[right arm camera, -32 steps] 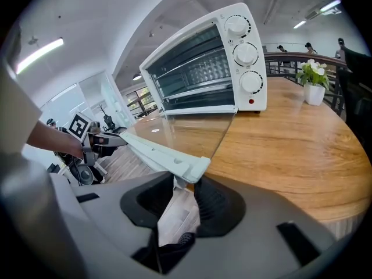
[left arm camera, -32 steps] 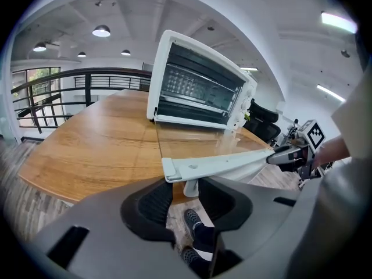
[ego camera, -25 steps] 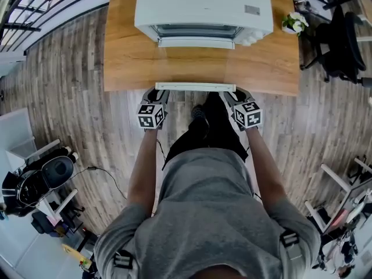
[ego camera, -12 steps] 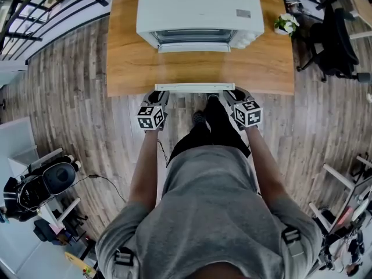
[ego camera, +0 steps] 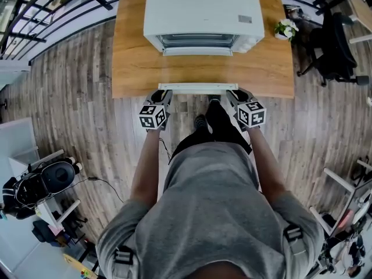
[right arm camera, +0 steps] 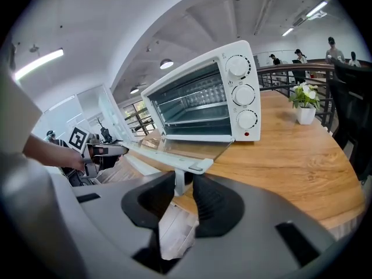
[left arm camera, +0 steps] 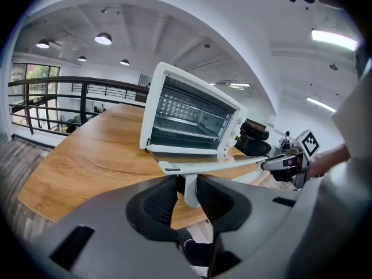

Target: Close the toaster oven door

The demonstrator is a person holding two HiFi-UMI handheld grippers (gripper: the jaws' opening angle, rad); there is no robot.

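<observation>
A white toaster oven (ego camera: 203, 10) stands on the wooden table (ego camera: 133, 57). Its glass door (ego camera: 197, 68) lies folded down flat, and the white handle bar (ego camera: 197, 88) is at the table's front edge. My left gripper (ego camera: 163, 93) is at the bar's left end and my right gripper (ego camera: 235, 93) at its right end. In the left gripper view the handle's post (left arm camera: 189, 188) stands between my left gripper's (left arm camera: 187, 193) closing jaws, with a thin gap showing. In the right gripper view the other post (right arm camera: 179, 182) sits between my right gripper's (right arm camera: 185, 190) closing jaws, with a gap on one side.
A small potted plant (ego camera: 285, 27) stands at the table's right edge, beside the oven's dials (right arm camera: 244, 95). A black office chair (ego camera: 334, 39) is right of the table. A black railing (ego camera: 52, 10) runs at the far left. Equipment (ego camera: 40, 182) sits on the floor at the left.
The head view has shifted slightly, so the oven sits a little further right in the picture. Both grippers stay at the ends of the handle bar, and the door is still folded down.
</observation>
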